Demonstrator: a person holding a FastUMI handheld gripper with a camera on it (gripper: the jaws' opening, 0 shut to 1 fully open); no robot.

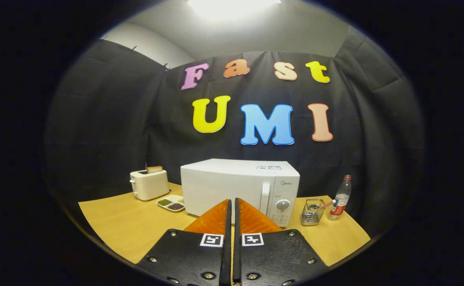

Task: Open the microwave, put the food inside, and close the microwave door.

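My claw (232, 201) is clenched, fingers pressed together with only a thin slit between them, nothing held. Fingertips point straight at the microwave (239, 186), which stands just ahead, square-on, near the back-middle of the bench (120, 226). Door (224, 190) is closed. Its vertical handle (265, 198) sits a little right of my fingertips, next to the control dial (282, 205); that handle is what the next move turns on. It runs upright, so I judge I need to spread the fingers, shift slightly right and go forward to take it, then pull.

Food tray (171, 203) lies left of the microwave's front corner, touching or just beside it, can't tell which. Toaster (149, 184) with a slice sticking up stands behind the tray toward the left edge. Right of the microwave: wire basket (312, 212), then a water bottle (340, 198) near the right edge. Task not started, by my read.
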